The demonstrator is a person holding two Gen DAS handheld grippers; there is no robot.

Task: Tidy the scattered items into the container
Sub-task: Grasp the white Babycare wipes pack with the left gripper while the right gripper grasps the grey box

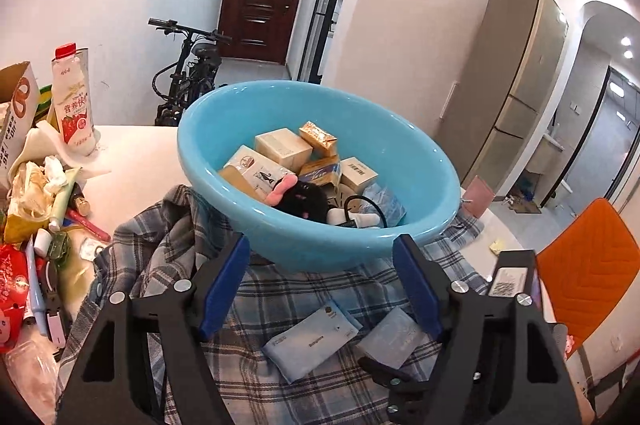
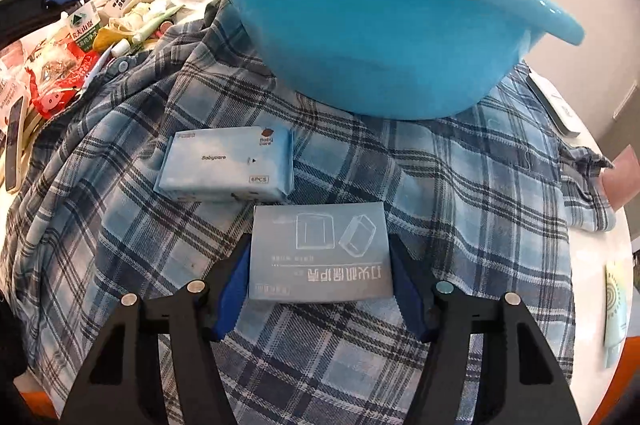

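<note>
A blue plastic basin (image 1: 420,161) stands on a plaid shirt (image 1: 168,225) and holds several small boxes, packets and a black plush toy (image 1: 302,199). My left gripper (image 1: 322,285) is open and empty, raised in front of the basin. Below it lie a Babycare wipes pack (image 1: 312,339) and a flat grey-blue packet (image 1: 394,337). In the right wrist view the basin (image 2: 380,37) is ahead, the wipes pack (image 2: 226,165) lies to the left, and my right gripper (image 2: 320,267) has its fingers on both sides of the grey-blue packet (image 2: 320,257), which rests on the shirt (image 2: 480,205).
A clutter of snack bags, tubes and a milk bottle (image 1: 74,101) fills the table's left side. An orange chair (image 1: 588,265) stands at the right. A white remote (image 2: 554,103) and a pink card (image 2: 622,181) lie right of the basin.
</note>
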